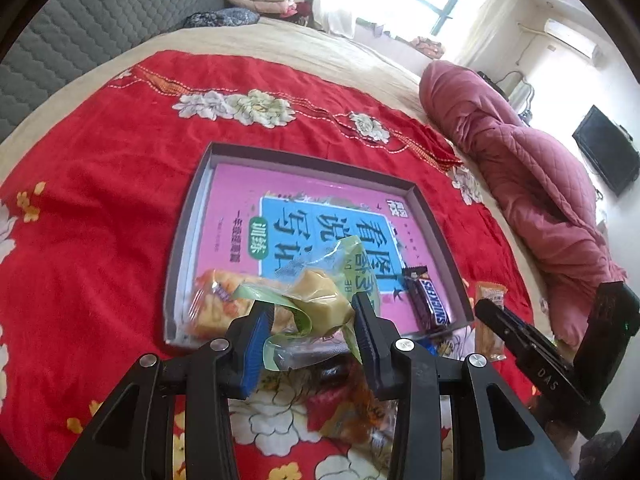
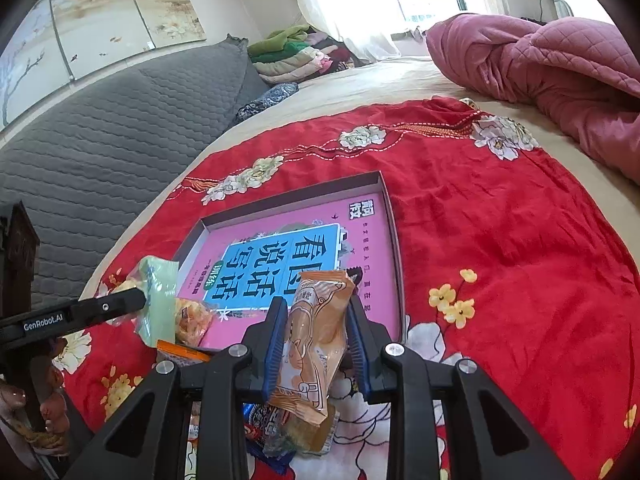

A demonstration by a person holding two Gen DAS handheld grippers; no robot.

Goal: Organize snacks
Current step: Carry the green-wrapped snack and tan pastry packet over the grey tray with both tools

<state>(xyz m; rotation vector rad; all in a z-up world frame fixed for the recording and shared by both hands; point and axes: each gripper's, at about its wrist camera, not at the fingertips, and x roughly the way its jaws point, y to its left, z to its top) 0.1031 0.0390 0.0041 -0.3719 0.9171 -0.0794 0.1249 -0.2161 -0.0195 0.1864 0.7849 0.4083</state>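
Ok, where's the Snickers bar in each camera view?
Left wrist: the Snickers bar lies in the tray's near right corner, just right of the left claw.
Right wrist: only its dark end peeks out behind the orange packet in the right claw.
Shared landmark: the pink book.

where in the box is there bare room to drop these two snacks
Free: the far half of the box, the pink book up to the far wall. Crowded: near edge, with the orange pack left and Snickers right. Loose snacks crowd the cloth in front.
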